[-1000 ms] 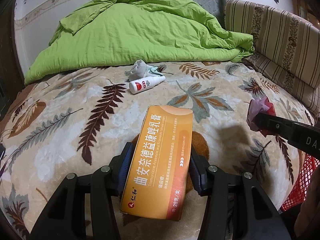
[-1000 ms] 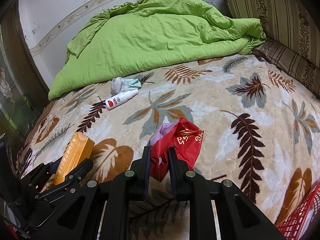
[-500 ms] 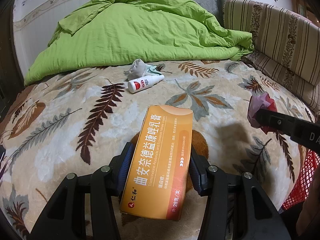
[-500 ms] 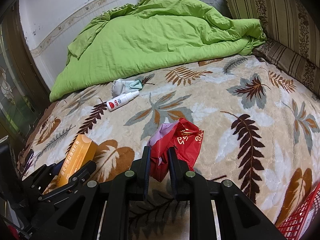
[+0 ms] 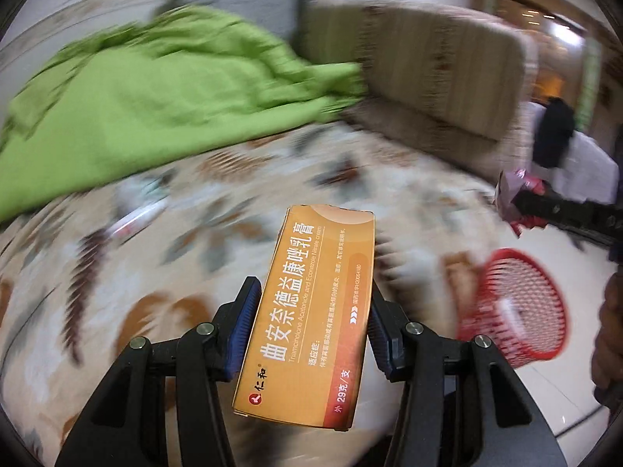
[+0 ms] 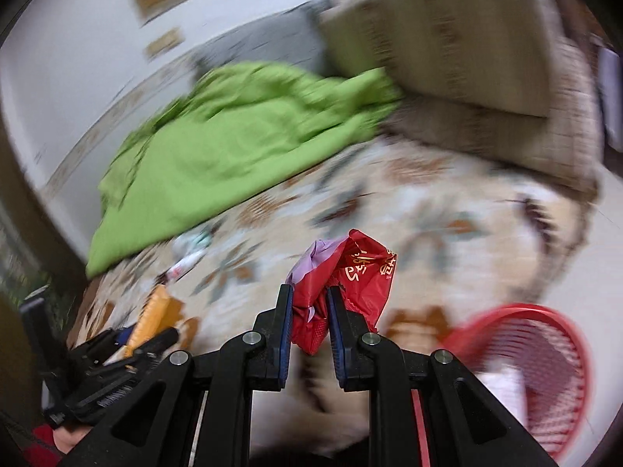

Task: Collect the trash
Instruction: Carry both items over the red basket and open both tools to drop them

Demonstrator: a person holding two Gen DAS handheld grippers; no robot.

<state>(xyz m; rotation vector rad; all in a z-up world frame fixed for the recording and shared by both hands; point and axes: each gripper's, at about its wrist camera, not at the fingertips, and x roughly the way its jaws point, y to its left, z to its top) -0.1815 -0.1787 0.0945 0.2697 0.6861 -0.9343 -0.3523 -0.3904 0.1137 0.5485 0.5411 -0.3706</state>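
Observation:
My left gripper is shut on an orange medicine box with white Chinese lettering, held upright above the bed's near edge. My right gripper is shut on a crumpled red wrapper with a bit of lilac plastic. That gripper and the red wrapper also show at the right of the left wrist view. A red mesh basket stands on the pale floor beside the bed, low right of both grippers; the red mesh basket holds something white. Both views are motion-blurred.
A white spray bottle and a small pale cloth lie on the leaf-patterned blanket. A green quilt is heaped at the back and a striped headboard cushion stands at the right. A person's hand is at the right edge.
Both grippers have swung right, still holding the box and the wrapper. The red basket and the floor have come into view, and the picture has blurred.

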